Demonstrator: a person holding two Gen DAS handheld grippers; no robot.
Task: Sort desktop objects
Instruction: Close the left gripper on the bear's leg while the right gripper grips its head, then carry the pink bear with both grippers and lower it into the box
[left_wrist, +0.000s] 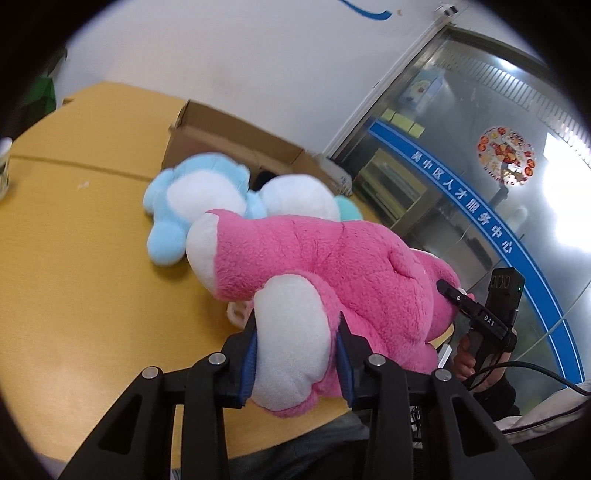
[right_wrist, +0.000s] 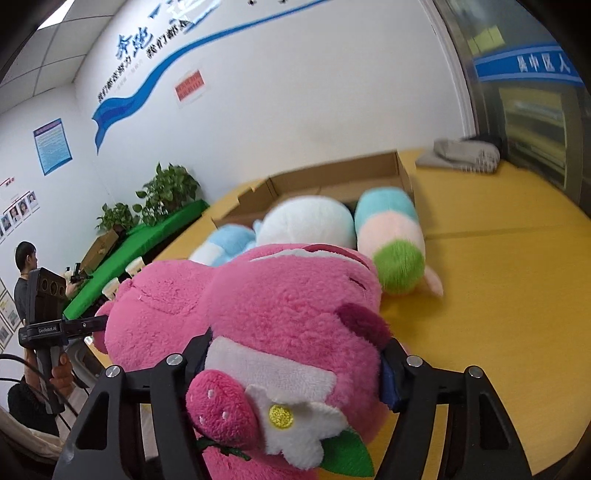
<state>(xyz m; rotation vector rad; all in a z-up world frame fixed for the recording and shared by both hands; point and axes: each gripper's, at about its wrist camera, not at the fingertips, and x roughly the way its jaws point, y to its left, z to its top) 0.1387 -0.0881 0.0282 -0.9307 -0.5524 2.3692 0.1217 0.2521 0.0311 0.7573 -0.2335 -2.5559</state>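
A big pink plush bear (left_wrist: 332, 258) lies over the yellow table (left_wrist: 74, 258). My left gripper (left_wrist: 297, 332) is shut on its white-soled foot (left_wrist: 291, 339). My right gripper (right_wrist: 295, 350) is shut on the bear's head (right_wrist: 288, 317), by the strawberry and flower patch. The right gripper also shows in the left wrist view (left_wrist: 448, 291), pressed into the bear. Behind the bear lie a light blue and white plush (left_wrist: 192, 199) and a striped pastel plush (right_wrist: 395, 236). An open cardboard box (left_wrist: 236, 147) stands behind them.
A white cup (left_wrist: 3, 166) stands at the table's left edge. A grey folded cloth (right_wrist: 465, 155) lies at the far right corner by a glass door (left_wrist: 480, 147). Potted plants (right_wrist: 162, 195) and a green table (right_wrist: 140, 251) stand to the left, with a person (right_wrist: 26, 273) there.
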